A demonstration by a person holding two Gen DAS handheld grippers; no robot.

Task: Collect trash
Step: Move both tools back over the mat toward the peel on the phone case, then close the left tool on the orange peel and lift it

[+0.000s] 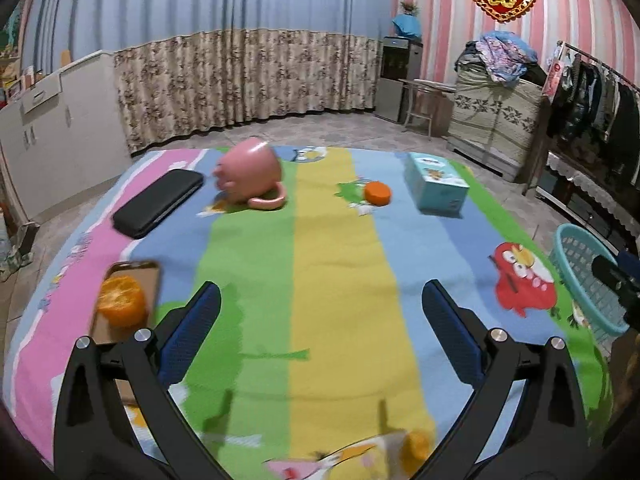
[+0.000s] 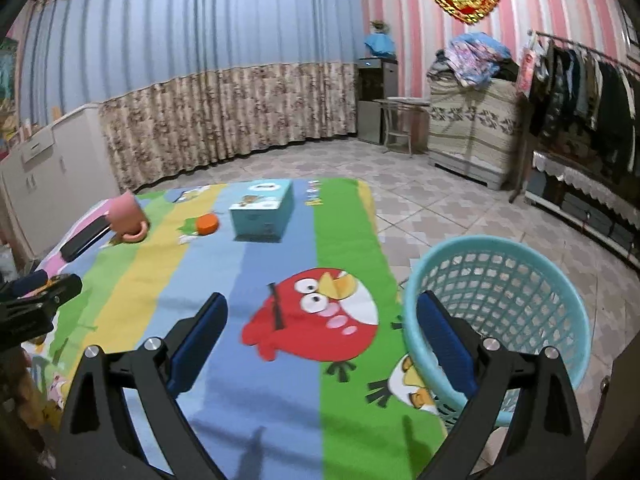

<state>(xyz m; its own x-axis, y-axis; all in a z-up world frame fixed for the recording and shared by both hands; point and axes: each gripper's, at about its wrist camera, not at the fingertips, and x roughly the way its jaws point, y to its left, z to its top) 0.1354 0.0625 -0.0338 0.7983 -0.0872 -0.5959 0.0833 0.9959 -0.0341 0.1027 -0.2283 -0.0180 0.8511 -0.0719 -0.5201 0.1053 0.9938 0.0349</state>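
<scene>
A striped cartoon cloth covers the table. On it lie an orange piece far centre-right, a halved orange on a brown tray at near left, and a small orange bit at the near edge. My left gripper is open and empty above the cloth's middle. My right gripper is open and empty over the red bird print, its right finger in front of the teal basket beside the table. The far orange piece also shows in the right wrist view.
A tipped pink mug, a black case and a blue tissue box lie at the far side. The basket's rim shows at right. A tiled floor, curtains, cabinet and a clothes rack surround the table.
</scene>
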